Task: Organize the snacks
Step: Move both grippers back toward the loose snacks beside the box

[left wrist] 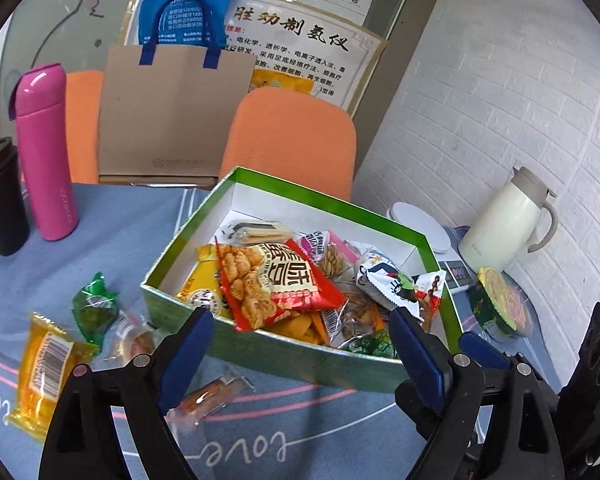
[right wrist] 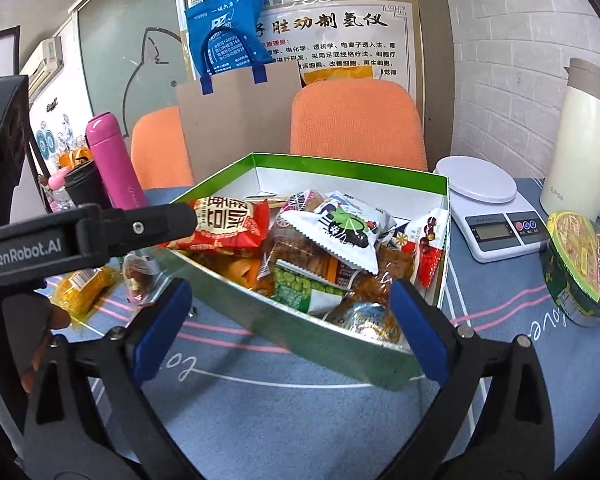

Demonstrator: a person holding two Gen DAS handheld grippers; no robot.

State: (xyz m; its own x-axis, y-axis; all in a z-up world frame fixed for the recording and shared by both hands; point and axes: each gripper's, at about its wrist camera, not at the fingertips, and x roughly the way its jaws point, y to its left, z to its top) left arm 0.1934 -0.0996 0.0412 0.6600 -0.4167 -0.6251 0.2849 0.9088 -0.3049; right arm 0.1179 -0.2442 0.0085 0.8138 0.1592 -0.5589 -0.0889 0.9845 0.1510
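Two handheld grippers face a green box (left wrist: 300,352) of snacks on a blue-clothed worktop (left wrist: 260,432). The left gripper (left wrist: 302,340) has its blue-padded fingers (left wrist: 186,344) spread wide with nothing between them; the near wall of the box sits just ahead of the tips. Directly beyond the gap, a red snack packet (left wrist: 284,280) lies on top of the pile and hangs over the box's near edge. In the right wrist view this gripper reaches in from the left, its tip right at that red packet, though contact cannot be told.

The right gripper (right wrist: 290,312) is also spread wide and empty, its fingers (right wrist: 418,328) flanking the box's near corner without touching it. Between and past them lie a green pea packet (right wrist: 300,288) and a white packet with a dark cartoon figure (right wrist: 340,228).

Left of the left gripper's fingers, loose on the cloth, are a yellow packet (left wrist: 44,368), a small green wrapped sweet (left wrist: 94,308) and a clear-wrapped biscuit (left wrist: 132,340); an orange-filled clear packet (left wrist: 204,398) lies just below the left finger. Right of the right gripper's fingers stand an instant noodle bowl (right wrist: 580,268), a white kitchen scale (right wrist: 488,208) and a cream jug (right wrist: 584,140). Far left are a pink flask (left wrist: 44,152) and a black cup (left wrist: 0,196).
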